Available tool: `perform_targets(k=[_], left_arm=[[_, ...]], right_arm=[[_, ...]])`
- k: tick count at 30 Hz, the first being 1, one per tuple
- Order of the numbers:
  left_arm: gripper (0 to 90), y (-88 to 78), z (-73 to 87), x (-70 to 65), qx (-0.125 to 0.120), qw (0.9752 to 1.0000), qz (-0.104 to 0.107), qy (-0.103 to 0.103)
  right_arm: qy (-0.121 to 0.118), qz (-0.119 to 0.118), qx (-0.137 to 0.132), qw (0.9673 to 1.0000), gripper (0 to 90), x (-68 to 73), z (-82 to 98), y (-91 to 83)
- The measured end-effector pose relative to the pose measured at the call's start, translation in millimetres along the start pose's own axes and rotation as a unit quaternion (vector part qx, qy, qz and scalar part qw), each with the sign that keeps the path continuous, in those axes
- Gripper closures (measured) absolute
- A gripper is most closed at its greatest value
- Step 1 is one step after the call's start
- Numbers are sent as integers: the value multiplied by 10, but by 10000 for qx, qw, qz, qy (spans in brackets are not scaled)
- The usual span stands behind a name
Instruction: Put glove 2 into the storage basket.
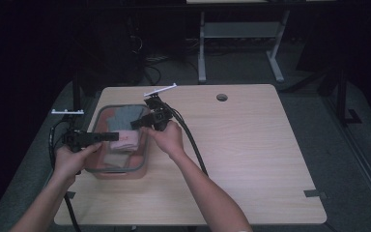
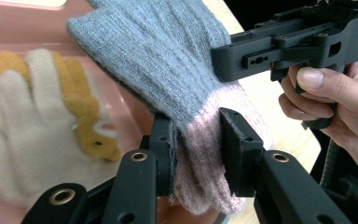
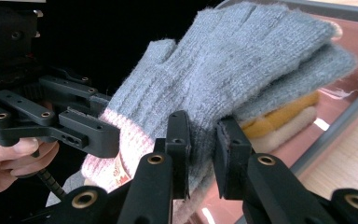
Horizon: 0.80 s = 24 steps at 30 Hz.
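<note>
My left gripper [image 2: 196, 154] is pinching the pink cuff [image 2: 200, 154] of the grey glove [image 2: 161, 60], lower centre of the left gripper view, pads pressing the knit on both sides. My right gripper [image 3: 200, 154] is clamping the grey part of the same glove [image 3: 233, 70], lower centre of the right gripper view, jaws narrow with fabric between them.

In the high view my left gripper [image 1: 112, 137] is coming in from the left and my right gripper [image 1: 137, 124] from the right, meeting on the glove [image 1: 125, 118] over the bin [image 1: 142, 162], left of centre. The glove is hanging stretched between the two grippers, cuff toward my left one, fingers toward the upper part of the frame.

A cream-and-yellow glove [image 2: 37, 116] is lying inside the pink bin [image 2: 9, 23], left half of the left gripper view, under the grey one. The bin is sitting on the table [image 1: 251, 145], left side. My right hand [image 1: 166, 137] is gripping its handle just right of the bin; my left hand [image 1: 70, 159] is at the bin's lower left corner.
</note>
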State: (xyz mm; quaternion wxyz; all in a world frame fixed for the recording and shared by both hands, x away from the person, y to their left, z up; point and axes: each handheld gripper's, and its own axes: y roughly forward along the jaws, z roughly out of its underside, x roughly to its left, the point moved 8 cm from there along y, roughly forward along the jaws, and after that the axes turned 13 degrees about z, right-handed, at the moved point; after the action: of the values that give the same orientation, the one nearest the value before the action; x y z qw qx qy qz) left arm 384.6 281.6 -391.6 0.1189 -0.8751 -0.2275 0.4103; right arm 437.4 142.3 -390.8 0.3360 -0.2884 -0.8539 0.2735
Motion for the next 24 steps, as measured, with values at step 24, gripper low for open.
perform_targets(k=[24], left_arm=[[686,-72,154,295,185,9987,-442,-167]], right_arm=[[32,-6,308,9995,773,25,54,387]])
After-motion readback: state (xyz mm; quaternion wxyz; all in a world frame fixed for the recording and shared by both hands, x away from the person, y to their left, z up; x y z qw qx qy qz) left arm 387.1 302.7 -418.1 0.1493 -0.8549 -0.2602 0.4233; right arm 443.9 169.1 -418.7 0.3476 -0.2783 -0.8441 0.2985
